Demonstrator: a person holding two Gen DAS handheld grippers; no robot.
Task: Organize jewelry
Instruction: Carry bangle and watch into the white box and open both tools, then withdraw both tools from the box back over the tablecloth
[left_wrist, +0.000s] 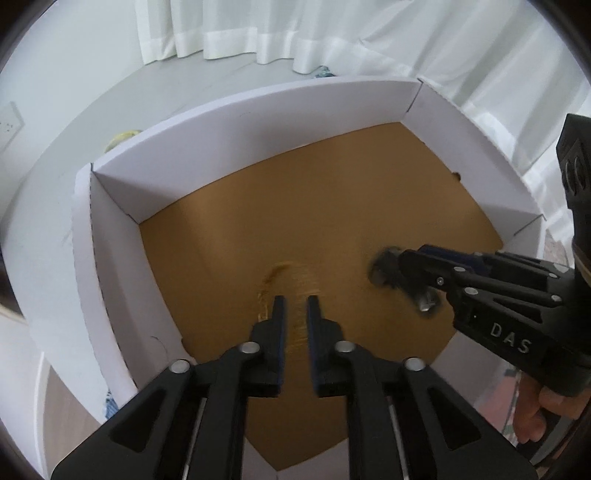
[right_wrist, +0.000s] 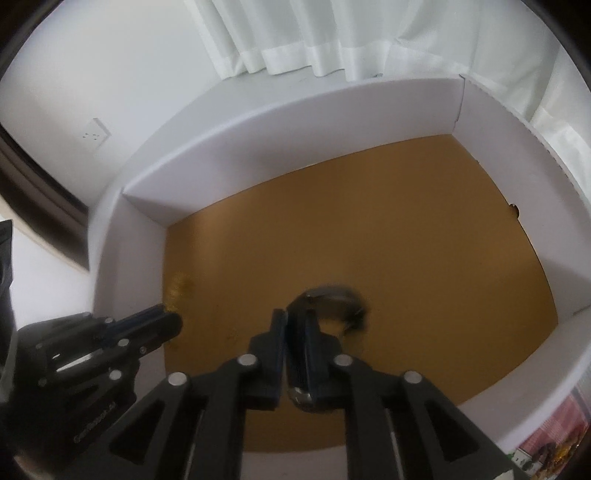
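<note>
Inside the box (left_wrist: 258, 122), right tool (right_wrist: 296, 317) grips a blurred, possibly watch-like band (right_wrist: 332, 299); left tool (left_wrist: 296, 306) slightly parted.

The box (left_wrist: 240, 122) had walls of smooth, matt white card, and its floor (left_wrist: 332, 206) was plain brown cardboard, matt and faintly ribbed. On that floor lay a thin gold-coloured chain (left_wrist: 269, 280), metallic but blurred. The left gripper (left_wrist: 295, 306) and right gripper (right_wrist: 295, 321) were of matt black plastic with shiny silver metal pivot pins. Between the right gripper's fingers sat a dark bracelet (right_wrist: 340, 295) with a glossy metal gleam, too blurred to tell more. Behind hung a white cloth curtain (right_wrist: 332, 37), soft and matt.
</note>
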